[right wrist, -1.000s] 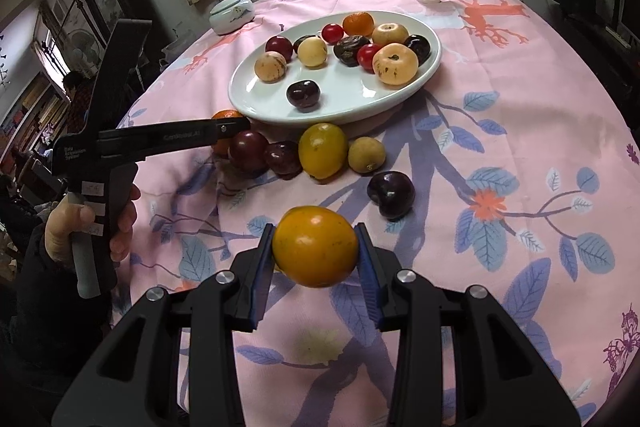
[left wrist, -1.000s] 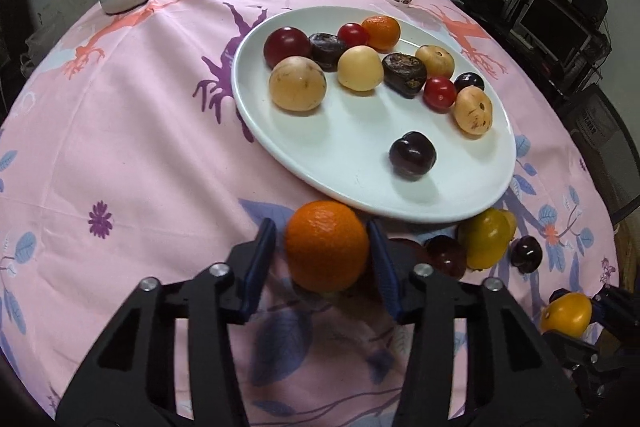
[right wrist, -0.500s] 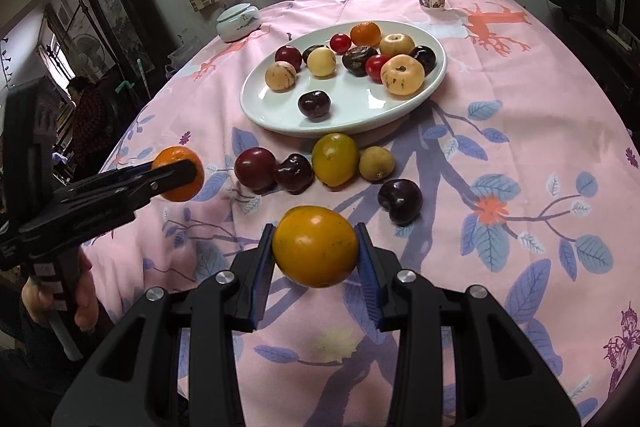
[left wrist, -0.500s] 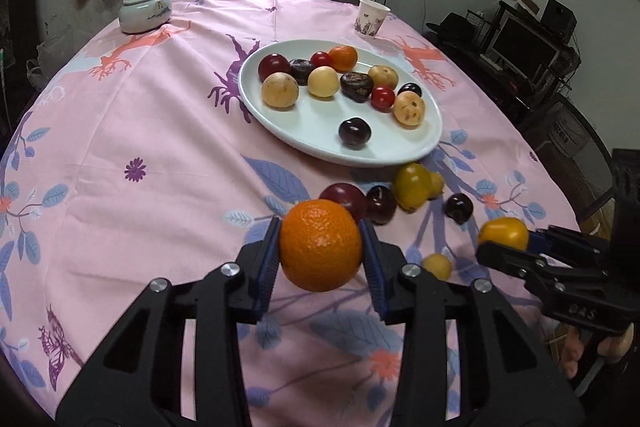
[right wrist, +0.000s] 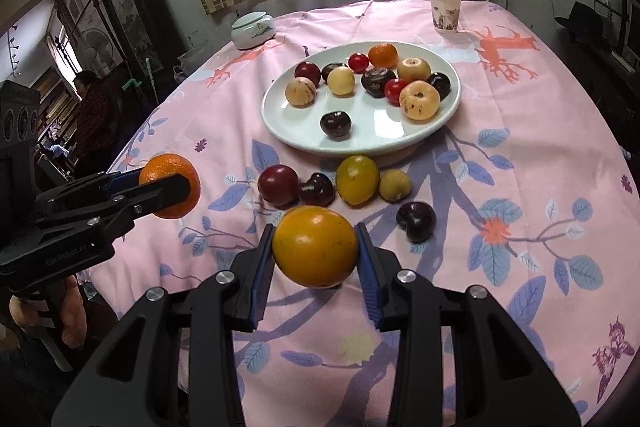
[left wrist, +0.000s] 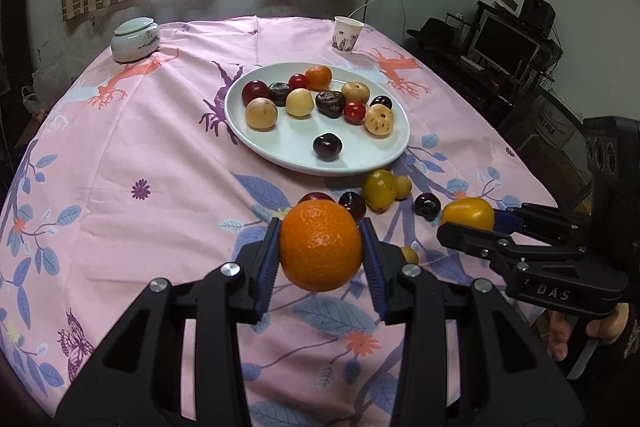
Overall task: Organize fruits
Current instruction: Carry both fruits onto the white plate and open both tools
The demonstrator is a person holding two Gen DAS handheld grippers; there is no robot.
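Two fruits ride clear above the pink floral table (left wrist: 120, 163): your left gripper (left wrist: 320, 253) clenches a round orange (left wrist: 320, 247), your right gripper (right wrist: 316, 251) a yellow-orange fruit (right wrist: 316, 247). Straight ahead of both lies the white oval plate (right wrist: 372, 135), your right nearer.

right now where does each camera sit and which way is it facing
Left wrist: sits on the left gripper, facing down across the pink floral tablecloth toward the white oval plate; its black fingers clamp a round orange, and the right gripper shows.
Right wrist: sits on the right gripper, facing the same plate; its fingers clamp a round yellow-orange fruit.
Shared: plate, tablecloth, both held fruits.
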